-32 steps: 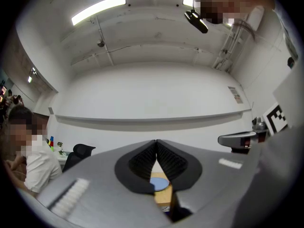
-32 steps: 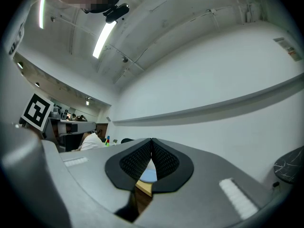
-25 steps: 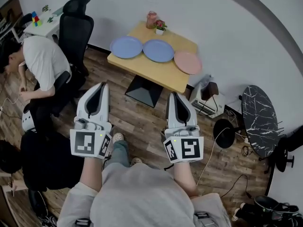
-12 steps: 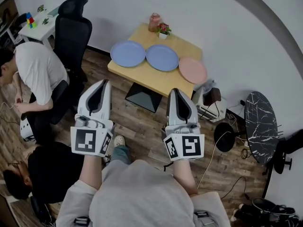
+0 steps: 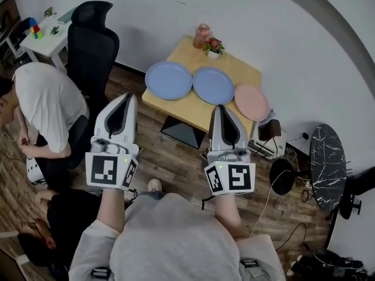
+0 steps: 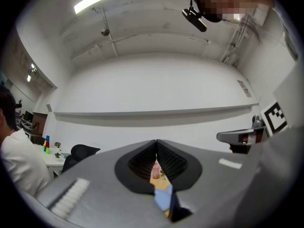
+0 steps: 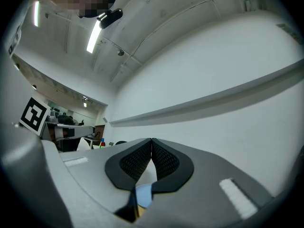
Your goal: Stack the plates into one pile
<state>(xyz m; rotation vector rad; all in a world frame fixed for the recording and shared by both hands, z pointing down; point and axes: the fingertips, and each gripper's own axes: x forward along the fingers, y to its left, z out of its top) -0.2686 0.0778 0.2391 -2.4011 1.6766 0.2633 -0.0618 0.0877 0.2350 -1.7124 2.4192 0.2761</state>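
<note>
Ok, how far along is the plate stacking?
Done: nothing stacked yet. The left blue plate, middle blue plate and pink plate lie side by side on the table. In hand: nothing; the left gripper and right gripper are shut, empty and touch no plate. Left: the whole pile.

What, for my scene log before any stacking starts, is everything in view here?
table: one, light wood, against the white wall
blue plates: two, side by side on the table
pink plate: one, table's right end, beside the blue pair
jar: one, pinkish, table's far corner
potted plant: one, red flowers, next to the jar
office chair: one, black, left of the table
seated person: one, white shirt, far left
round side table: one, black marbled, far right
left gripper: one, grey, shut, empty, before the table
right gripper: one, grey, shut, empty, before the table
</note>
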